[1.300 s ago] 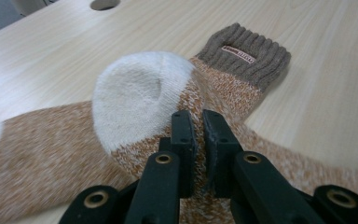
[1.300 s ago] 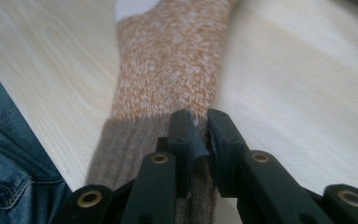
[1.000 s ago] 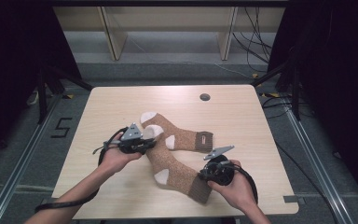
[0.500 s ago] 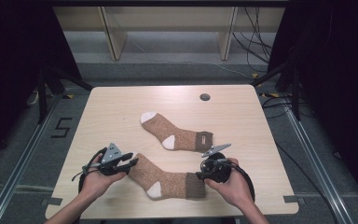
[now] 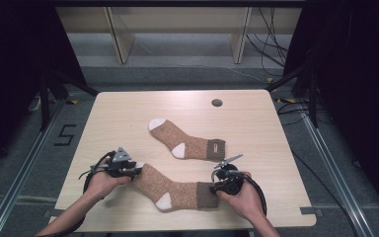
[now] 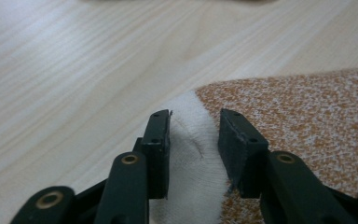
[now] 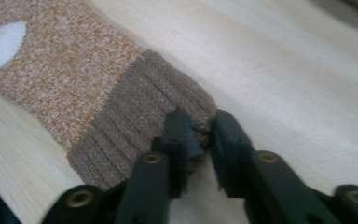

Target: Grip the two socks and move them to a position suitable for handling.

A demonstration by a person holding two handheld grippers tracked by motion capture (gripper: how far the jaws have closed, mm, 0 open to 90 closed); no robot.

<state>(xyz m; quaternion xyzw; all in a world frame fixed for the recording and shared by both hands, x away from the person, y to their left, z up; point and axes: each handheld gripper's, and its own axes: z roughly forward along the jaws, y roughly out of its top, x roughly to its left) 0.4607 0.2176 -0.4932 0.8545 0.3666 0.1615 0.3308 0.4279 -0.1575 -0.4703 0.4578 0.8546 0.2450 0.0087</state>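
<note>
Sock (image 5: pixel 172 187) stretches between the grippers: left gripper (image 6: pixel 193 140) parted, having just opened, astride its toe; right gripper (image 7: pixel 200 135) pinching its cuff.

Two black two-jawed tools (image 5: pixel 137 169) (image 5: pixel 216 186), brass rivets, looping black cables, grey three-cornered top plates.

Near sock (image 5: pixel 170 187) lies flat on the table (image 5: pixel 276 148), stretched between our two grippers. Its toe end (image 6: pixel 191 140) sits between the jaws of our left gripper (image 5: pixel 137 169); the rest of it runs off to the right of those jaws. Its cuff (image 7: pixel 168 112) lies ahead and left of our right gripper (image 5: pixel 216 189), one corner between the jaws. Second sock (image 5: pixel 187 140) lies beyond both grippers, apart from the first. Table hole (image 5: pixel 217 102) is farther still behind it.
</note>
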